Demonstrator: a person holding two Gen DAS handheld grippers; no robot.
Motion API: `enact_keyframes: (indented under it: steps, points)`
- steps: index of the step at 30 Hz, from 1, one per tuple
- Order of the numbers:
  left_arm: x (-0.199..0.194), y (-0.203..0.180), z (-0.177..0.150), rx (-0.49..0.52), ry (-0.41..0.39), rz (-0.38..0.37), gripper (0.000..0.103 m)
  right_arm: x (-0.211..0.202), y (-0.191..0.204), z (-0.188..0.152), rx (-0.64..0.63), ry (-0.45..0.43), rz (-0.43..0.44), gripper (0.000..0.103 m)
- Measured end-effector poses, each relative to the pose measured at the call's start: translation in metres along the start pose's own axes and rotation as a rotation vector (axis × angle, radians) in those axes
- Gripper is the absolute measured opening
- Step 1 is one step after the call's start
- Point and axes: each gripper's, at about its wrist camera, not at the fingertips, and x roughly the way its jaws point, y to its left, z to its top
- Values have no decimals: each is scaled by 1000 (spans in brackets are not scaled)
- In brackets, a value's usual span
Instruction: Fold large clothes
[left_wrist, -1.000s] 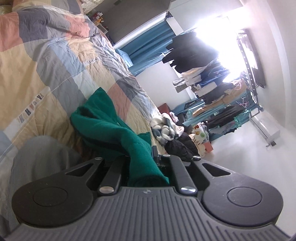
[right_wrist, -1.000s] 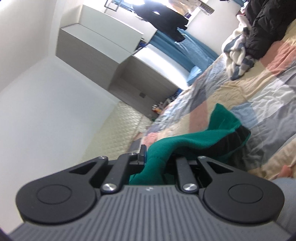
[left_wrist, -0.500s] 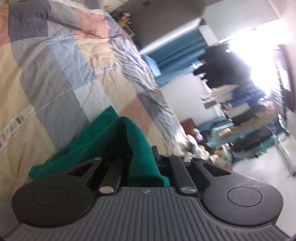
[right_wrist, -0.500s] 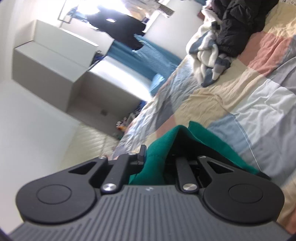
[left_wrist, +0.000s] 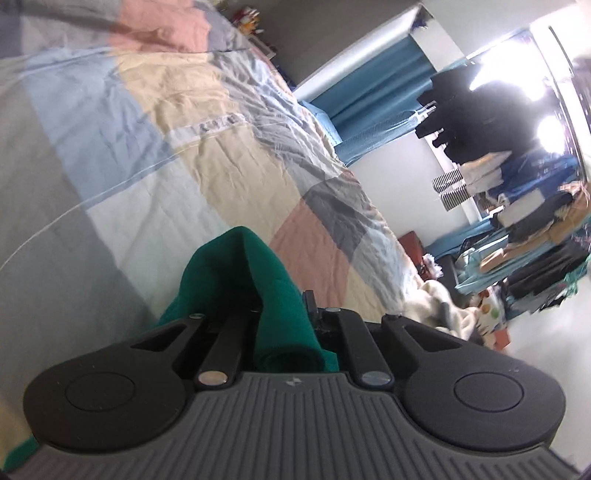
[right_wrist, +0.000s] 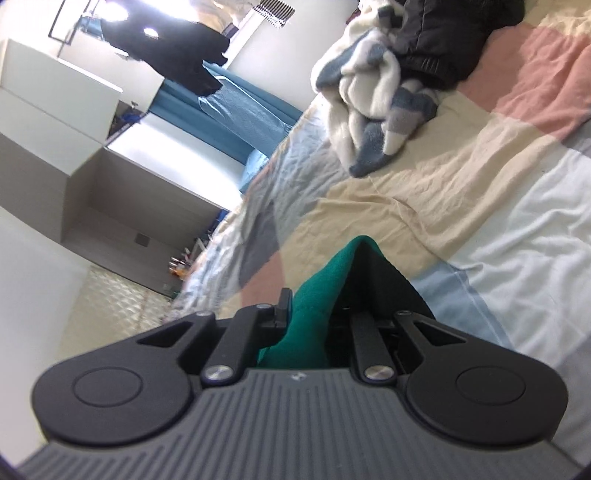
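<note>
A green garment (left_wrist: 273, 288) is bunched between the jaws of my left gripper (left_wrist: 280, 314), which is shut on it. The cloth covers the fingertips and peaks just ahead of them, low over the patchwork quilt (left_wrist: 207, 155). In the right wrist view the same green garment (right_wrist: 314, 306) rises in a fold with a dark inner side, and my right gripper (right_wrist: 317, 317) is shut on it above the quilt (right_wrist: 461, 192). The rest of the garment is hidden under both grippers.
A white and blue-grey fleece (right_wrist: 369, 96) and a black jacket (right_wrist: 450, 40) lie heaped on the quilt's far part. Blue curtains (left_wrist: 369, 92), hanging dark clothes (left_wrist: 484, 114) and a cluttered rack (left_wrist: 535, 229) stand beyond the bed. A cabinet (right_wrist: 55, 122) stands by the wall.
Both grippers have swept across the bed and come down closer to the quilt, carrying the green garment. Less of the cloth shows ahead of each gripper now.
</note>
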Motion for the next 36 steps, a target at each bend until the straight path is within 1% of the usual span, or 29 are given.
enact_keyframes:
  steps: [2, 4, 6, 7, 13, 17, 22, 24, 26, 28, 29, 31, 32, 33, 34, 35, 36]
  points:
    - [17, 9, 0, -4, -3, 17, 9, 19, -10, 1, 19, 24, -7, 15]
    - [35, 25, 4, -62, 18, 20, 9, 37, -17, 2, 37, 48, -21, 15]
    - [51, 40, 10, -122, 29, 6, 9, 54, -22, 4, 45, 68, -32, 15]
    - [57, 45, 12, -132, 30, 7, 9, 61, -24, 4, 49, 78, -35, 15]
    - [80, 52, 11, -84, 31, 46, 9, 93, -38, 4, 88, 135, -64, 16]
    - [84, 54, 9, -77, 37, 51, 9, 95, -44, 2, 123, 151, -69, 16]
    - [74, 47, 3, -33, 24, 57, 12, 83, -42, 0, 128, 145, -60, 18]
    - [69, 43, 1, -11, 19, 64, 13, 78, -36, -1, 98, 141, -68, 19]
    - [64, 37, 0, 21, 30, 68, 13, 75, -26, -1, 34, 140, -86, 19]
    - [59, 34, -1, 35, 38, 80, 16, 70, -18, 0, -8, 139, -97, 21]
    - [56, 34, -1, 30, 37, 75, 20, 67, -15, 0, -17, 137, -94, 22]
    - [52, 33, -2, 29, 41, 65, 41, 60, -11, -1, -24, 129, -86, 31]
    - [50, 32, -2, 37, 42, 62, 57, 56, -9, -1, -30, 124, -84, 35]
    - [47, 29, -3, 54, 29, 63, 60, 53, -8, -2, -40, 118, -86, 46]
    - [44, 26, -4, 74, 15, 68, 60, 51, -7, -2, -51, 112, -86, 60]
    - [41, 21, -5, 103, 4, 79, 61, 49, -4, -4, -67, 108, -86, 65]
    - [39, 17, -5, 129, -4, 87, 63, 46, -3, -5, -88, 105, -84, 72]
